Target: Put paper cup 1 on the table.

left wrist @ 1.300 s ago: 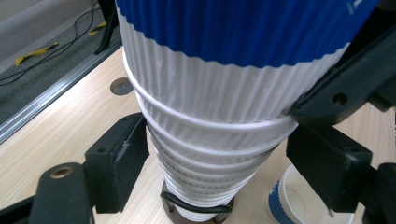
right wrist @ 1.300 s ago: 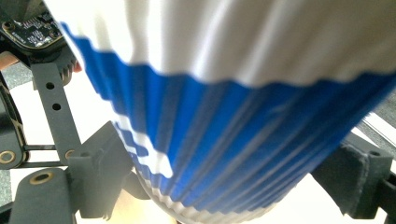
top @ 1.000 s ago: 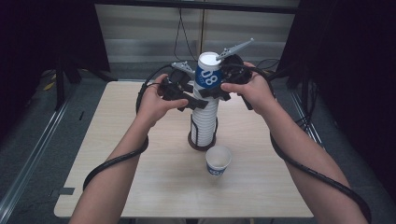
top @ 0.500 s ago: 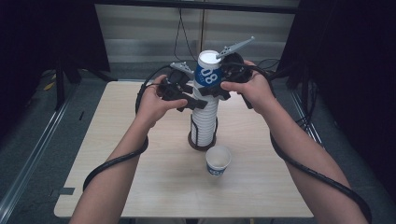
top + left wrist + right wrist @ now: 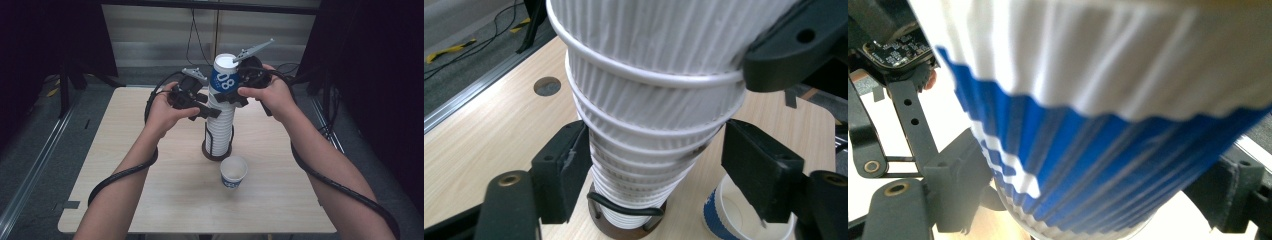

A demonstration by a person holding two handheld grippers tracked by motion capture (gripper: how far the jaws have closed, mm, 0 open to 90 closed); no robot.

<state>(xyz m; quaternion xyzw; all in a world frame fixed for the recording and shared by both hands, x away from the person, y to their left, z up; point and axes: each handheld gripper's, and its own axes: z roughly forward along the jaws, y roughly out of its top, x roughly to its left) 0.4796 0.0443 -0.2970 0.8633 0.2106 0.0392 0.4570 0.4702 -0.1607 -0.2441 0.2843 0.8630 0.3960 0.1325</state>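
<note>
Firmly gripped: top cup on the stack

Both grippers worked one cup stack [image 5: 219,125], standing in a holder mid-table. The right gripper [image 5: 231,96] clamped the blue-printed top cup [image 5: 223,75]. The left gripper [image 5: 212,111] had just been closing; its fingers [image 5: 561,170] straddled the stack lower down, left pad touching, right pad apart. A single cup [image 5: 233,172] stood nearer.

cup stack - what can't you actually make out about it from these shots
- Bottom of the top cup: cut off in the right gripper view.
- Number of cups in the cup stack: rims too fine in the high view, top cut off in the left gripper view.
- Left gripper pads' contact with the stack: unclear.
</note>
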